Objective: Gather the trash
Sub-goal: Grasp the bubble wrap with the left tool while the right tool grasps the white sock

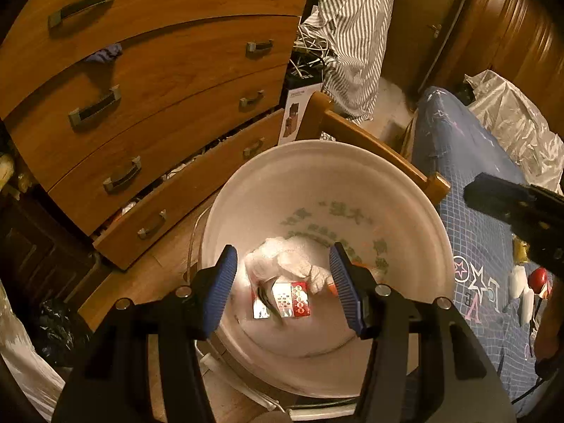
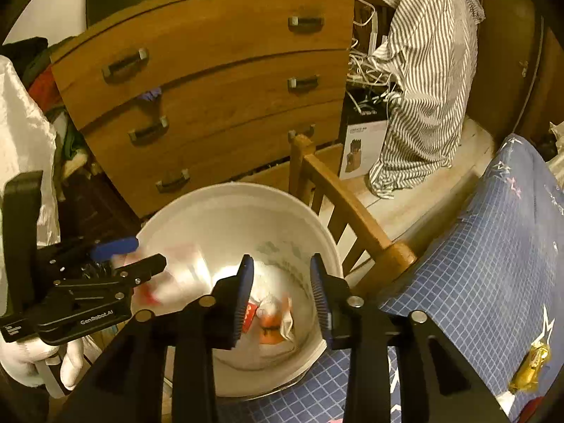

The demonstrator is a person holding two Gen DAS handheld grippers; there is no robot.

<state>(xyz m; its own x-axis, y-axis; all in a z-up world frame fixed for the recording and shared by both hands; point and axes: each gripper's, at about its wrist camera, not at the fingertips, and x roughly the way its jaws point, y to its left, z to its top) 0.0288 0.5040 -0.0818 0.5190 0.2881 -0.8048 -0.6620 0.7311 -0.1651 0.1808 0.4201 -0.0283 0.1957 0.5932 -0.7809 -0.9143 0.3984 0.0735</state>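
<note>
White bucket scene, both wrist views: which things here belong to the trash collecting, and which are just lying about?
Belongs to the job:
- white bucket
- red and white carton and crumpled white paper inside it
- gold wrapper on the blue cloth
- left gripper, right gripper, both open over the bucket

Just lying about:
- chest of drawers
- striped shirt
- wooden chair

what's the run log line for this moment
phase: dropping trash | left gripper: open over white bucket | right gripper: open over bucket | in bucket: red-white packet, crumpled tissue
</note>
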